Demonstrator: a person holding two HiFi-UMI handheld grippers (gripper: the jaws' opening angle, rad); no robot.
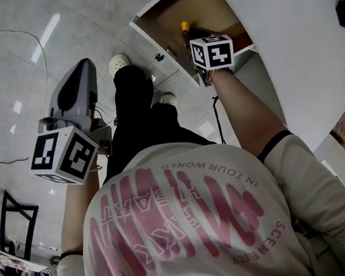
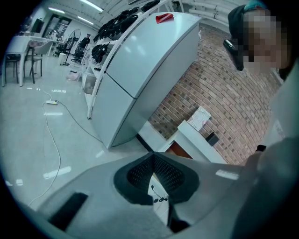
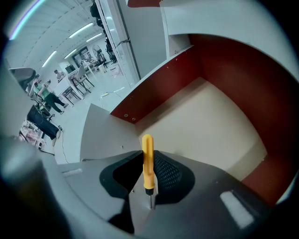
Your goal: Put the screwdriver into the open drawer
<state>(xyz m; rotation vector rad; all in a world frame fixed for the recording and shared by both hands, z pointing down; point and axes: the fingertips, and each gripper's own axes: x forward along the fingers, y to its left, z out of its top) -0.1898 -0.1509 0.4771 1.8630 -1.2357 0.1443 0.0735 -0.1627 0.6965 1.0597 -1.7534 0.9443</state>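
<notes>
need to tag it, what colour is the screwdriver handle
The screwdriver has a yellow handle; clearest in the right gripper view.

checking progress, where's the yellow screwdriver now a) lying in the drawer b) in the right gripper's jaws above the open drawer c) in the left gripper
b: the right gripper has its jaws closed on the yellow screwdriver, with the open drawer beyond it.

Right hand-held gripper [image 1: 198,39] apparently holds screwdriver [image 1: 185,27] over open drawer [image 1: 207,3].
</notes>
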